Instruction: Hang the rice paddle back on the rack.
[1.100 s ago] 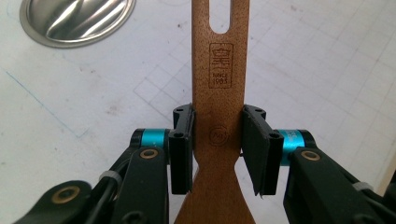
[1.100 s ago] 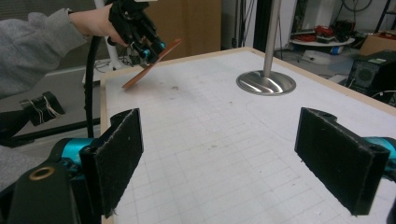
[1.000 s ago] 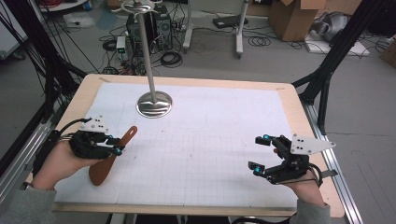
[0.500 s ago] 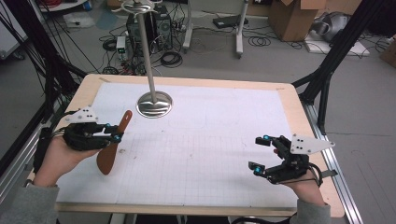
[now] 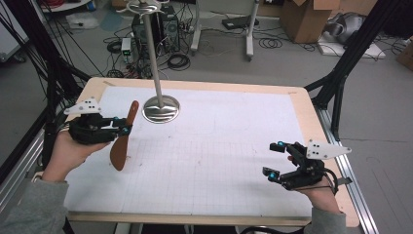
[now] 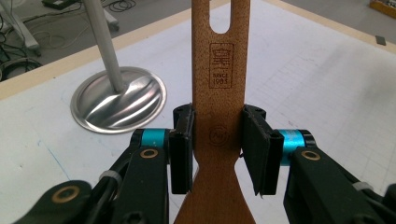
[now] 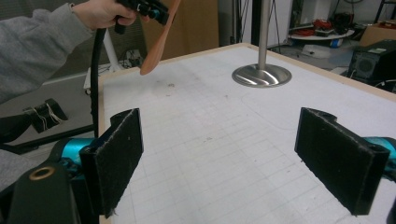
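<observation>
Two pads of the left hand-held gripper (image 6: 217, 149) are pressed against the narrow neck of a wooden spatula (image 6: 219, 93), and we see them closed on it partway, handle upward with its hanging slot at the top. From the high view, the spatula (image 5: 122, 139) hangs clear of the bench (image 5: 234, 214), its broad blade pointing down and its handle tilted toward the metal stand (image 5: 159, 108). Our guess is that the slot is meant for one of the hooks on that stand, whose post rises from a round shiny base just beyond the spatula.

We judge the grip the weak point: the pads clamp only the thin edges of a smooth wooden neck, so the blade could swing or slip if we tip the wrist quickly. Knocking the post with the handle might rock the stand, since it rests free on the paper. The slot is small, so a slight misalignment would make it miss.

Our right hand-held gripper (image 7: 238, 154) waits well apart near the bench's right edge, jaws spread wide and holding nothing.
</observation>
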Demonstrator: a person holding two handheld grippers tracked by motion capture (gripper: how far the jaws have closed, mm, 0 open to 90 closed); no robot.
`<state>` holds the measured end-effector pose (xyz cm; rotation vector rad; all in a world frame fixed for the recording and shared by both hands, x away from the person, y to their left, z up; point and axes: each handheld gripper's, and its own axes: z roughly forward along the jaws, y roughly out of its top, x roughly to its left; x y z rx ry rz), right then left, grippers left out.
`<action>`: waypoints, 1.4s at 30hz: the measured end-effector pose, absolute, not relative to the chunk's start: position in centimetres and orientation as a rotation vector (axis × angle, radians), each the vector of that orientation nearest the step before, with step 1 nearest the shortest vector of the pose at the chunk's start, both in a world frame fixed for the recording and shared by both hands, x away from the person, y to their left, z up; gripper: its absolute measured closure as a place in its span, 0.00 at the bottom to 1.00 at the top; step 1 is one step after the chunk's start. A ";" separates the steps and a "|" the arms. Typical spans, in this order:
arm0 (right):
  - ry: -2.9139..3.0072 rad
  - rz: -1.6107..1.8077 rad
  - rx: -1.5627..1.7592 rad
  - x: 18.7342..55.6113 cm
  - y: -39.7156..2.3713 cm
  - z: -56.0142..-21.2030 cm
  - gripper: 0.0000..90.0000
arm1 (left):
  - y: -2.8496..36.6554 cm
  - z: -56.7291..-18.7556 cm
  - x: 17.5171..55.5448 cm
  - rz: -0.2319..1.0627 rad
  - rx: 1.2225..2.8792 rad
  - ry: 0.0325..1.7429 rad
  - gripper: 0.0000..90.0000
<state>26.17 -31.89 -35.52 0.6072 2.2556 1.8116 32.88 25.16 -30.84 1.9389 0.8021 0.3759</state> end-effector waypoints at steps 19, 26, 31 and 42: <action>2.261 1.808 0.637 26.7 -32.3 -36.0 0.16 | 27.1 -29.5 34.7 0.474 1.875 0.787 0.73; 2.264 1.808 0.638 26.7 -32.2 -36.0 0.16 | 27.2 -28.7 35.3 0.490 1.867 0.786 0.73; 2.264 1.809 0.641 26.7 -32.3 -36.0 0.16 | 27.3 -27.8 35.8 0.495 1.852 0.763 0.73; 2.293 1.783 0.635 27.0 -31.9 -36.3 0.16 | 28.5 -26.8 37.4 0.498 1.803 0.775 0.73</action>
